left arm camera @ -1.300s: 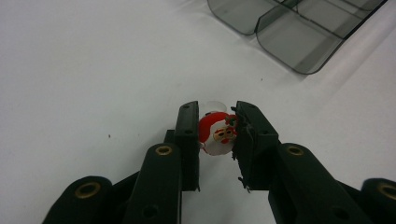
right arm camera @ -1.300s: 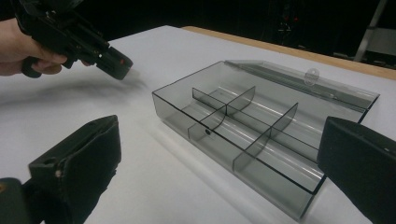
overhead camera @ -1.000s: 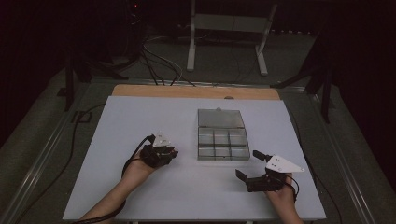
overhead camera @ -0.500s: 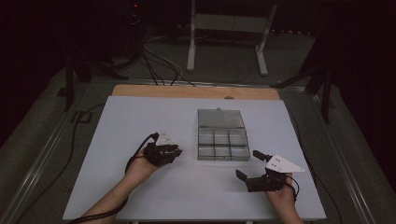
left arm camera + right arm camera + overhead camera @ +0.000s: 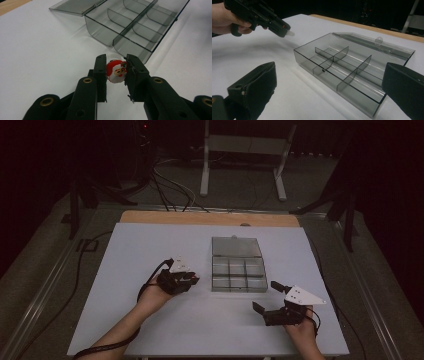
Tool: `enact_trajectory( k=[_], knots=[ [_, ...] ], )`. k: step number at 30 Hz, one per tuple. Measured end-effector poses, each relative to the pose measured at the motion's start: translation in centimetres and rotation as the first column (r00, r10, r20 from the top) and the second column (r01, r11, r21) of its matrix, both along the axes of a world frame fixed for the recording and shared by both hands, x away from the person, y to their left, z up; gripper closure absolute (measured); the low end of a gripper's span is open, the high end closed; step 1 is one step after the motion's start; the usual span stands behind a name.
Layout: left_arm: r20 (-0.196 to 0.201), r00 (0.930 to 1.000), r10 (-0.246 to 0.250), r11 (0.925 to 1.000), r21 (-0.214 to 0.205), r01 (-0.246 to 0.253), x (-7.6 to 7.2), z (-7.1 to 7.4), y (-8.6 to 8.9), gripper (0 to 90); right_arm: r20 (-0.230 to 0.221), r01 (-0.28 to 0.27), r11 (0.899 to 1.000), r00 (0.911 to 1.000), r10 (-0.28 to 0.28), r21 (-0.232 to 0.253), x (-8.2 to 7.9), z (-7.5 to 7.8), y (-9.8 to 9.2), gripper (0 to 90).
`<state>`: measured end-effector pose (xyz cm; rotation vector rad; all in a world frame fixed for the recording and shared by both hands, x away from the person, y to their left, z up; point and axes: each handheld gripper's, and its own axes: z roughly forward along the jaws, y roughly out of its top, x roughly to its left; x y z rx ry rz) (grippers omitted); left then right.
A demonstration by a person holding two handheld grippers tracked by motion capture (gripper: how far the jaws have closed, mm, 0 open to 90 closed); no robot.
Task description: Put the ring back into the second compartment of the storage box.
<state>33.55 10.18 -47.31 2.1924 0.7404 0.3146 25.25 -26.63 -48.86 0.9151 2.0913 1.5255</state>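
Just left of the clear smoky-grey plastic compartment box (image 5: 238,274), above the white worktop (image 5: 135,250), the left gripper (image 5: 115,72) has its black fingers (image 5: 100,72) clenched on a small round red-and-white Santa Claus figure (image 5: 116,72), pinched by its sides with the printed face turned toward the gripper's camera. From the left gripper view the figure sits short of the box's near corner, with a pale ring-shaped base or shadow just behind it; I cannot tell whether it is clear of the worktop or touching it. The box lies open, its hinged lid (image 5: 235,246) folded flat on the far side, and its dividers mark out compartments that all look empty. The right gripper (image 5: 267,297) waits near the box's right front corner, its fingers (image 5: 254,86) released and spread wide, holding nothing. The step in hand looks like carrying the figure to the box. The next move probably calls for raising the figure over the near wall, centring it above one compartment rather than a divider, lowering it, and only then releasing the fingers.
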Motion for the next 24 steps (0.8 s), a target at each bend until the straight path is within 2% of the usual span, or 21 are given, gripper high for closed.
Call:
enact_trajectory(
  k=[8, 17, 24],
  knots=[
    [-0.004, 0.9999, -0.013, 0.9996, -0.024, 0.013, 0.6, 0.6, -0.6, 73.5, -0.002, 0.001, 1.000, 1.0000, -0.001, 0.000, 0.0, 0.0, 0.0, 0.0],
    [-0.005, 0.9996, -0.026, 0.9993, -0.028, 0.026, 1.1, 1.0, -1.5, 73.5, 0.001, -0.001, 1.000, 1.0000, 0.001, 0.001, 0.0, 0.0, 0.0, 0.0],
    [0.003, 0.9986, -0.052, 0.9980, -0.035, 0.052, 1.6, 1.8, -2.6, 73.5, 0.001, -0.002, 1.000, 1.0000, 0.002, 0.001, 0.0, 0.0, 0.0, 0.0]
  ],
)
